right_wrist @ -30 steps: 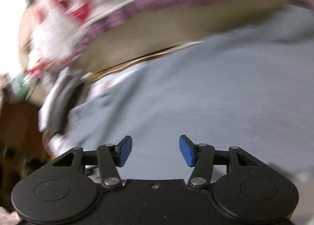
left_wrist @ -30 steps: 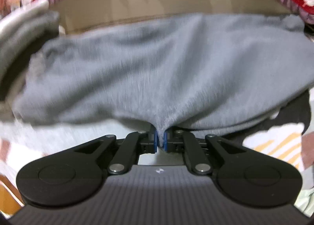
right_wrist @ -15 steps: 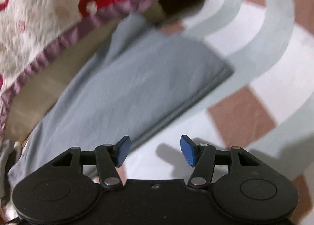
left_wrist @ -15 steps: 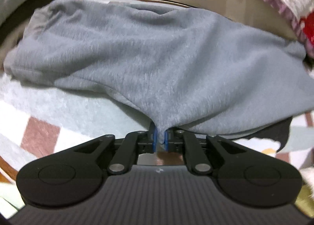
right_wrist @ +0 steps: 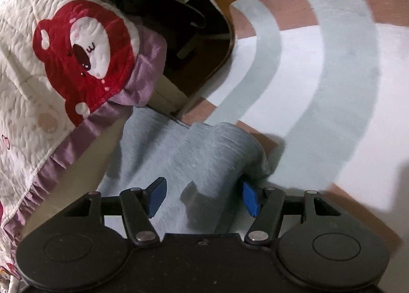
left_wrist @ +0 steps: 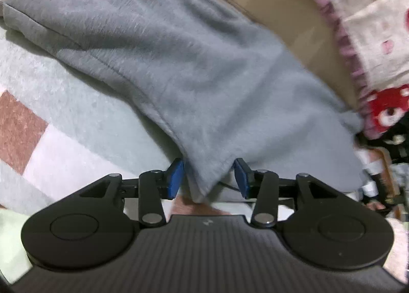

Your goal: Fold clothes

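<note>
Left gripper (left_wrist: 209, 175) no longer pinches the grey garment (left_wrist: 179, 67): its jaws are opening, blue pads clear of the cloth, whose corner hangs loose between them. We see the garment spread on the patterned rug (left_wrist: 64, 124), its far edge against the quilt (left_wrist: 370, 37). Right gripper (right_wrist: 202, 197) is opening too, jaws wide; it has come down from bare rug onto a raised fold of the garment, which lies between its pads.

no readable text, labels, numbers — none
</note>
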A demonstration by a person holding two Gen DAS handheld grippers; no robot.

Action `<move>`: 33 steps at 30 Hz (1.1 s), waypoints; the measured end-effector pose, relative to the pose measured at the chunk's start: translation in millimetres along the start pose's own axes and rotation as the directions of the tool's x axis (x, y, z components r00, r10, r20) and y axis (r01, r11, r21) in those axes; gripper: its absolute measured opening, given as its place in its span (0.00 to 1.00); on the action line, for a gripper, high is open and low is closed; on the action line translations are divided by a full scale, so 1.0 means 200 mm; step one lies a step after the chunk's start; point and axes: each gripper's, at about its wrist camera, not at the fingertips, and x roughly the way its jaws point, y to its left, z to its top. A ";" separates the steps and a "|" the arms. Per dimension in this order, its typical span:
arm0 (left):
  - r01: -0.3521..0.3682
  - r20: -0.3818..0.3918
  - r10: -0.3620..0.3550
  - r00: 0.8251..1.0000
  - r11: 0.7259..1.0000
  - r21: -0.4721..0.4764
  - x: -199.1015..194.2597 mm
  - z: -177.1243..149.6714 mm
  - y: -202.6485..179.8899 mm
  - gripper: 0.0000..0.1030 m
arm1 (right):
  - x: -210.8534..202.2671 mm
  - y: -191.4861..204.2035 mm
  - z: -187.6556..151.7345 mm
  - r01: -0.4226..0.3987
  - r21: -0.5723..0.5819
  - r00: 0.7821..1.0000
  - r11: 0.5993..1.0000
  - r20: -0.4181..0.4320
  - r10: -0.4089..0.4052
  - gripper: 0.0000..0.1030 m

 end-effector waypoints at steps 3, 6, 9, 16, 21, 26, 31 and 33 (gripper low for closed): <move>0.003 -0.052 -0.003 0.999 1.000 0.002 0.08 -0.01 -0.04 0.44 | 0.01 0.02 -0.02 -0.047 -0.049 0.998 0.998 -0.048 0.045 0.19; 0.017 -0.065 -0.016 0.998 1.000 0.001 0.09 0.00 -0.07 0.50 | -0.04 0.04 -0.03 -0.061 -0.139 0.998 0.988 -0.025 0.058 0.11; 0.024 -0.076 -0.025 0.997 1.000 -0.015 0.08 0.02 -0.05 0.50 | -0.05 0.09 -0.02 -0.028 -0.205 0.999 0.978 -0.027 0.023 0.10; 0.019 0.029 -0.017 0.999 0.998 -0.066 0.07 0.05 0.02 0.56 | -0.03 0.07 -0.02 0.014 -0.207 0.999 0.978 -0.045 -0.024 0.32; 0.079 0.081 -0.077 0.994 0.996 -0.030 0.12 0.07 0.00 0.70 | 0.03 -0.03 -0.04 -0.042 -0.005 0.999 0.999 0.014 0.042 0.57; 0.028 0.010 -0.028 1.000 0.998 -0.061 0.15 0.11 -0.05 0.10 | 0.13 0.08 0.00 -0.048 -0.036 0.998 0.998 -0.034 0.047 0.11; 0.069 -0.031 -0.076 0.997 0.980 -0.185 -0.07 0.21 -0.04 0.08 | -0.29 0.25 0.06 -0.089 -0.137 0.992 0.986 0.081 0.101 0.08; 0.009 -0.005 -0.009 1.000 0.997 -0.073 -0.13 0.21 -0.07 0.08 | -0.45 0.30 0.06 -0.080 -0.187 0.988 0.979 0.116 0.103 0.07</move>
